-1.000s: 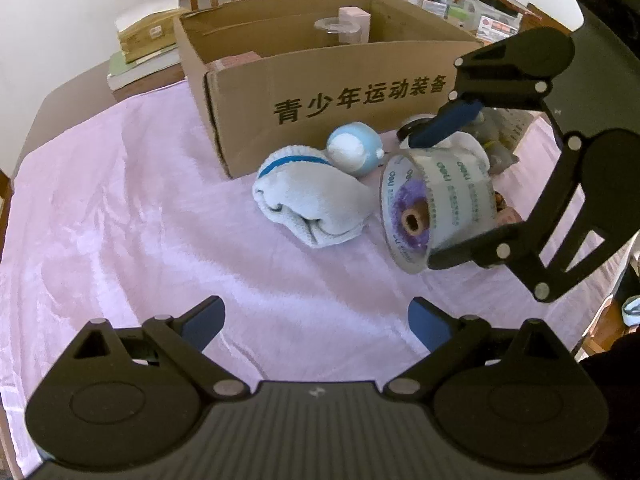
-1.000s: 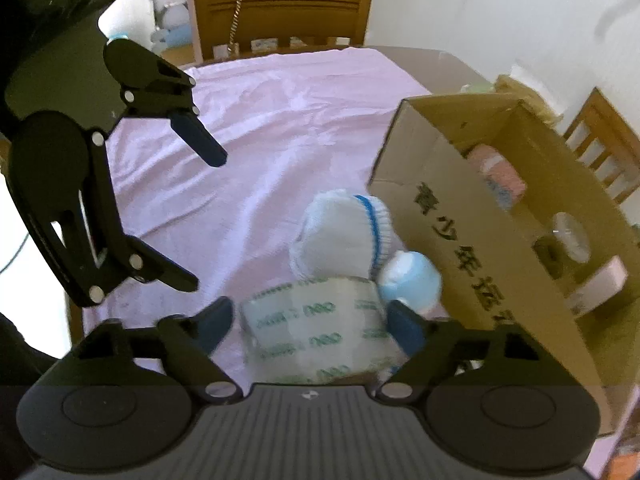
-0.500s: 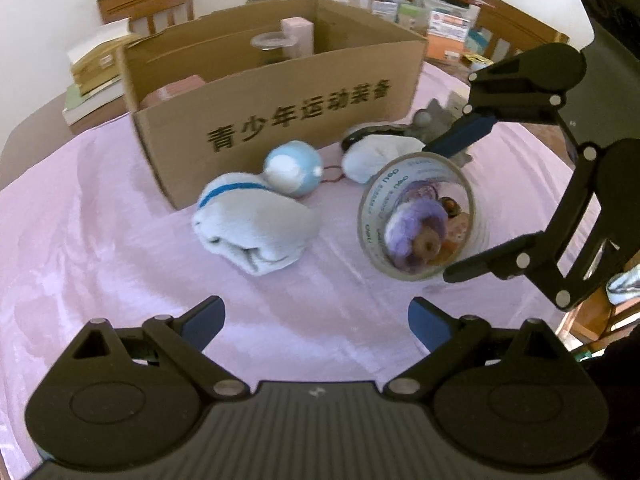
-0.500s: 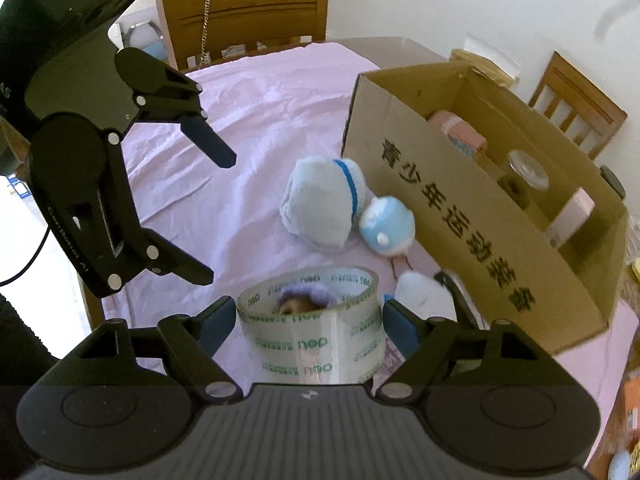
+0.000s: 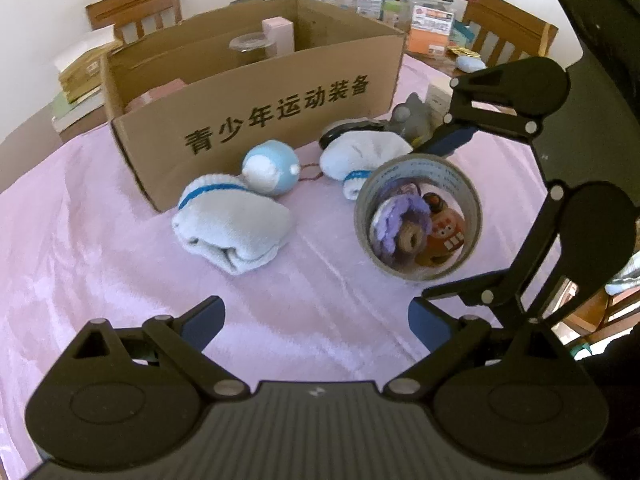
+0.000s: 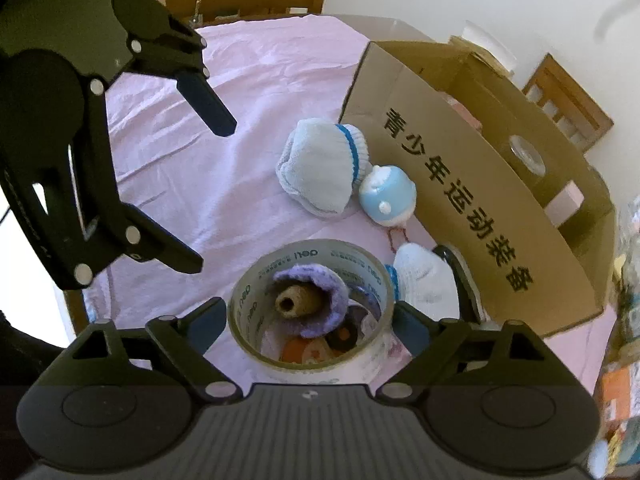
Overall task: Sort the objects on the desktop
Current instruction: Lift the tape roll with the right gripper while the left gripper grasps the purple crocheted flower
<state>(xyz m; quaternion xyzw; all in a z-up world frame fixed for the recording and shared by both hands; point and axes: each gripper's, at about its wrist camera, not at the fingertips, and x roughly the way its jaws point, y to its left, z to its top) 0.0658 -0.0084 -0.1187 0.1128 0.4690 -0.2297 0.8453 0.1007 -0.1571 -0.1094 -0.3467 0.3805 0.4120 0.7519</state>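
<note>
Right wrist view puts the roll of clear tape point(image 6: 310, 308) at the near edge of the scene, lying flat on the pink tablecloth point(image 6: 192, 184) with its hole facing up, right between the blue fingertips of the right gripper point(image 6: 310, 326). Its jaws are opening; the tape sits between them, and a sliver of gap shows at the left pad, so the pads do not seem to press on it. Ringed by the tape are a purple knitted piece point(image 6: 320, 304) around a brown spool point(image 6: 292, 302) and a small orange figurine point(image 5: 442, 240) — the left wrist view shows them through the hole.

Just beyond the tape to the right lies a rolled white sock with a blue band point(image 6: 420, 276), beside a dark flat object I cannot identify. Farther off sits a larger rolled white sock point(image 6: 320, 172), also blue-banded, touching a round blue-and-white toy point(image 6: 386, 196). Both rest against the long side of an open cardboard box point(image 6: 480, 200) printed with dark characters; inside it are a second tape roll point(image 6: 526, 152) and a pale pink box point(image 6: 564, 202).

Left of the tape, the left gripper point(image 6: 200, 192) hovers above the cloth with its jaws wide apart and nothing between them. In its own view a grey plush toy point(image 5: 412, 118) stands past the smaller sock, and wooden chairs point(image 5: 136, 6) and clutter line the table's far side.
</note>
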